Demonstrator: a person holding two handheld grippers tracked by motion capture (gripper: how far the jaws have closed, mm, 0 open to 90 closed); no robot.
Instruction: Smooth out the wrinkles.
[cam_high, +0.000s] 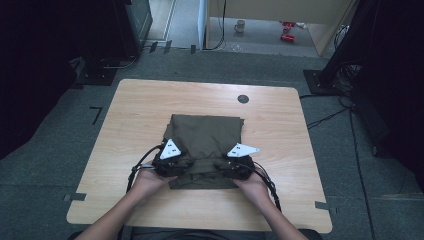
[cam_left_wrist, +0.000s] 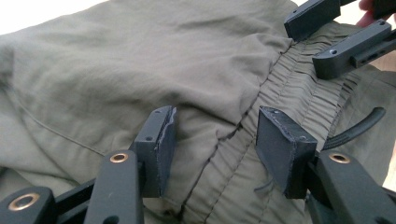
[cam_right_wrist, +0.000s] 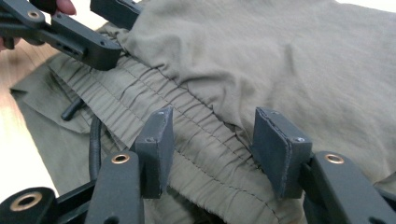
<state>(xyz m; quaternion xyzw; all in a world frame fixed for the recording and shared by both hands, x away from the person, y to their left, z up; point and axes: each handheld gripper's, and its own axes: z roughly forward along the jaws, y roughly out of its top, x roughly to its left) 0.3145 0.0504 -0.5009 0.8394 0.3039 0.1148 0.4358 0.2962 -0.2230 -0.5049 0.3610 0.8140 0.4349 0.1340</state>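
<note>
An olive-green garment (cam_high: 204, 135) lies folded in the middle of the wooden table (cam_high: 130, 105), its elastic waistband (cam_left_wrist: 289, 88) (cam_right_wrist: 187, 116) toward the near edge. My left gripper (cam_high: 176, 159) (cam_left_wrist: 215, 140) stands open over the waistband's left part, jaws on either side of the fold edge. To the right of it, my right gripper (cam_high: 231, 162) (cam_right_wrist: 210, 140) is also open above the gathered band. A black drawstring (cam_right_wrist: 93, 140) (cam_left_wrist: 355, 128) lies on the cloth below the band. Each gripper view also catches the other gripper (cam_left_wrist: 334, 35) (cam_right_wrist: 79, 32) at its top corner.
A dark round grommet (cam_high: 243, 98) sits in the table's far side. Bare wood surrounds the garment on all sides. Black stands and cables (cam_high: 327, 117) crowd the floor to the left and right. A mug (cam_high: 240, 26) and red items (cam_high: 287, 30) lie on the floor far behind.
</note>
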